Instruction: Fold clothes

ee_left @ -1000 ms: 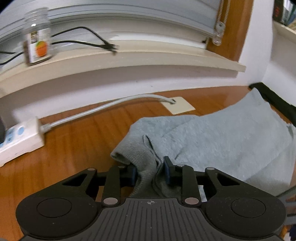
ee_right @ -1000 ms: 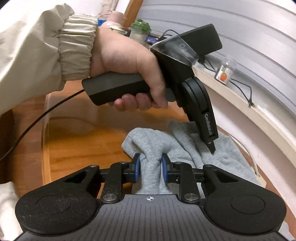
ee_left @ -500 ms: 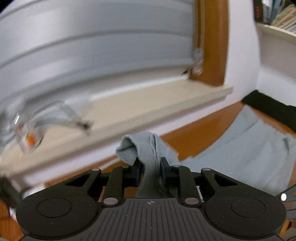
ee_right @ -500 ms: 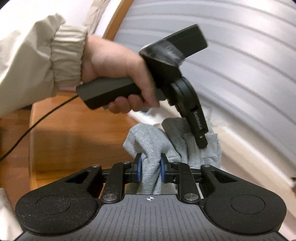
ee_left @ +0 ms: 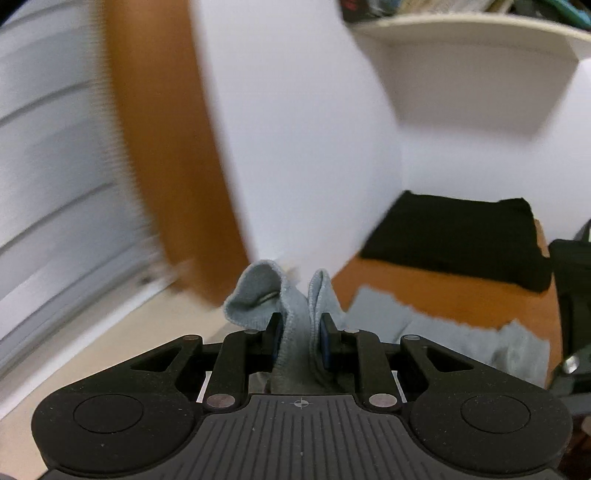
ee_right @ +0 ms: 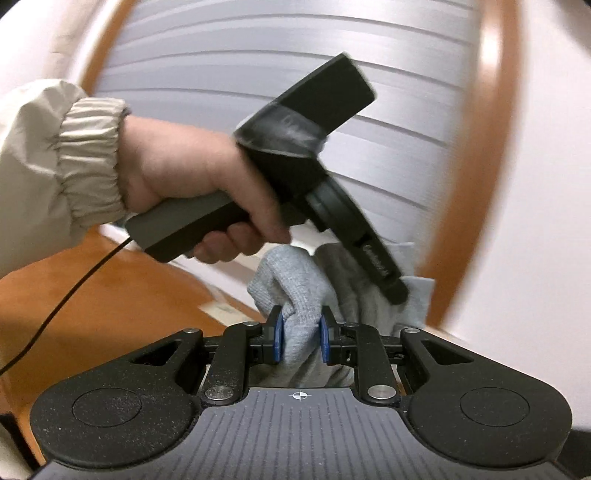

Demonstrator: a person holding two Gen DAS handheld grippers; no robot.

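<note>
A grey knit garment [ee_left: 295, 325] is pinched at a bunched edge in my left gripper [ee_left: 300, 338], which is shut on it and holds it lifted; the rest trails onto the wooden table [ee_left: 424, 291] at lower right [ee_left: 461, 334]. My right gripper [ee_right: 300, 338] is shut on another bunched part of the same grey garment [ee_right: 295, 280], also lifted. In the right wrist view the person's hand holds the left gripper [ee_right: 395, 291] just beyond mine, its tip clamped on the cloth.
A folded black cloth [ee_left: 454, 236] lies at the table's far right by the white wall. A wooden window frame [ee_left: 166, 166] and grey blinds [ee_left: 55, 166] stand behind. A white shelf [ee_left: 480, 33] hangs above. A black cable [ee_right: 62, 295] trails over the table.
Both grippers have risen with the grey garment, lifting its held edge well off the table. The left view has swung right, away from the sill toward the wall and black cloth.
</note>
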